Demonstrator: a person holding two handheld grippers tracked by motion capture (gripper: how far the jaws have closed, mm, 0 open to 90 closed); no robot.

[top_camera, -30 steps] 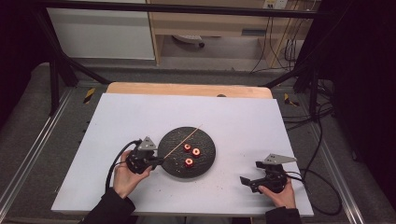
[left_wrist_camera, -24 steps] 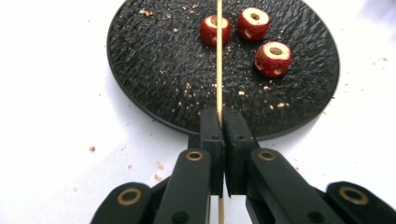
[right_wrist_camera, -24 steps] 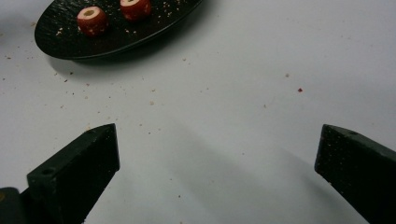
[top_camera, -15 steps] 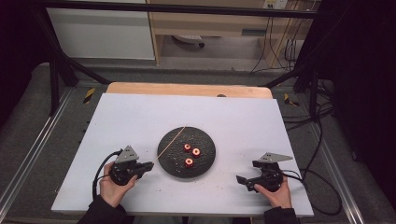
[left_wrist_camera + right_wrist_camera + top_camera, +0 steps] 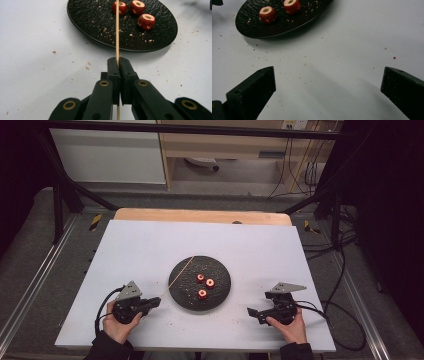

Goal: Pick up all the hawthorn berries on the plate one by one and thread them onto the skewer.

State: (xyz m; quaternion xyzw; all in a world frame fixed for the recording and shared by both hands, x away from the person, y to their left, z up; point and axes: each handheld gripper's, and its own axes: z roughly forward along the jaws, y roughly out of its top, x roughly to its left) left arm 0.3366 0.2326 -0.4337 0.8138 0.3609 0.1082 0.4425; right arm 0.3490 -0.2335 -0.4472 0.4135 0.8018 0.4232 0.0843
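A black round plate (image 5: 220,295) lies mid-table with three red cored fruits (image 5: 202,293) on it. My left gripper (image 5: 154,302) sits left of the plate, shut on a thin wooden skewer (image 5: 179,275) that slants up over the plate's left rim. In the left gripper view the skewer (image 5: 117,32) runs straight up from between the closed jaws, crossing in front of one fruit (image 5: 121,7). My right gripper (image 5: 253,312) rests right of the plate near the front edge, open, with bare table between its fingers (image 5: 253,90). The plate (image 5: 292,22) and two fruits (image 5: 267,13) show at its upper left.
Crumbs are scattered over the white table (image 5: 150,245) around the plate. A wooden board edge (image 5: 200,215) runs along the table's far side. Cables (image 5: 330,310) trail from the right gripper off the right edge. Metal frame rails flank the table.
My left gripper has pulled back left and toward the front, away from the plate, with the skewer in it. The right gripper has stayed almost in place.
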